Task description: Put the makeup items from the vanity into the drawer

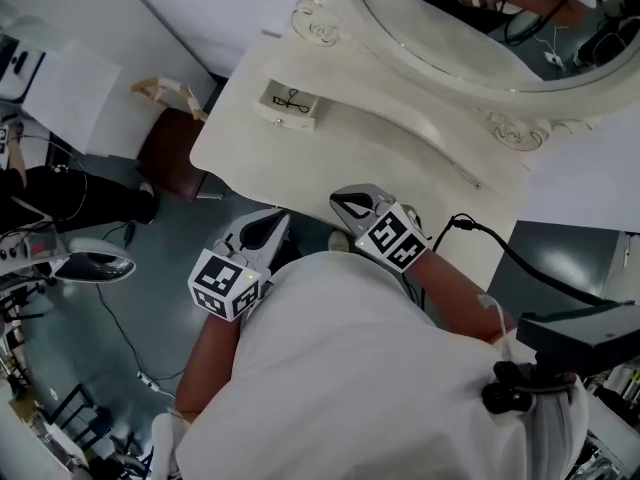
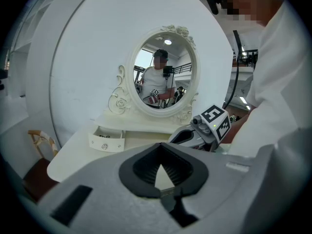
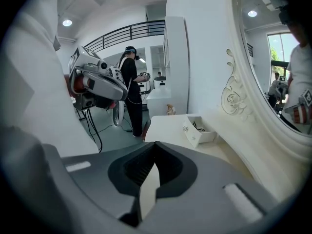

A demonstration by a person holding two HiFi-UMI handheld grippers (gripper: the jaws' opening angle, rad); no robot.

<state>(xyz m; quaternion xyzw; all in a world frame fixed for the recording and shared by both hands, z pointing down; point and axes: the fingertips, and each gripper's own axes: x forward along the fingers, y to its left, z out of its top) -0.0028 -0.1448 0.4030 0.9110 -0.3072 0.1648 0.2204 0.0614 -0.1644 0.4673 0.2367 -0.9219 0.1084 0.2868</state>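
Observation:
The white vanity [image 1: 400, 158] carries a small drawer [image 1: 290, 105] that stands pulled open at its left end. A thin black item [image 1: 291, 99] lies inside it. No loose makeup shows on the tabletop. My left gripper [image 1: 268, 226] is shut and empty, off the vanity's front edge over the floor. My right gripper [image 1: 345, 206] is shut and empty, just at the front edge. In the left gripper view the drawer [image 2: 106, 139] sits ahead to the left, with the right gripper [image 2: 183, 136] beside it. The right gripper view shows the drawer [image 3: 200, 129] ahead on the tabletop.
An oval mirror [image 1: 480, 28] with a carved frame rises behind the tabletop. A brown stool [image 1: 170, 155] stands left of the vanity. A black cable [image 1: 500, 243] runs over the right end. Another person in black [image 3: 130, 84] and equipment [image 3: 95, 84] stand farther back.

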